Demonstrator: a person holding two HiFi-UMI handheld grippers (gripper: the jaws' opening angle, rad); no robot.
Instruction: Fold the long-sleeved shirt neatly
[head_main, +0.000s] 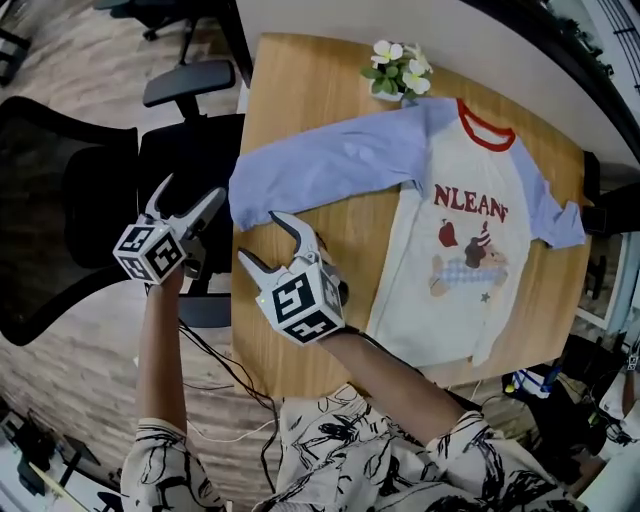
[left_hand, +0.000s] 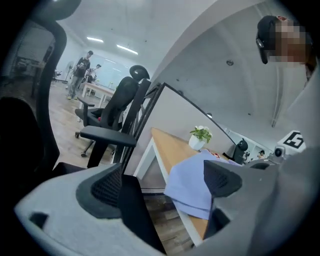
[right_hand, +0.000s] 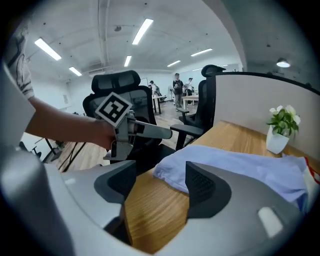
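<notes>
The long-sleeved shirt (head_main: 460, 250) lies flat on the wooden table (head_main: 300, 80), front up: white body with a print, red collar, pale blue sleeves. Its left sleeve (head_main: 330, 165) stretches to the table's left edge, and the cuff end droops over that edge (left_hand: 192, 187). My right gripper (head_main: 258, 236) hovers open over bare wood just short of the cuff (right_hand: 170, 172), nothing between its jaws (right_hand: 159, 182). My left gripper (head_main: 193, 187) is off the table's left side, beside the cuff, open and empty (left_hand: 165, 182).
A small potted plant (head_main: 398, 70) stands at the table's far edge near the shirt's shoulder. Black office chairs (head_main: 70, 200) crowd the floor left of the table, under my left gripper. A grey partition runs behind the table. Cables lie on the floor.
</notes>
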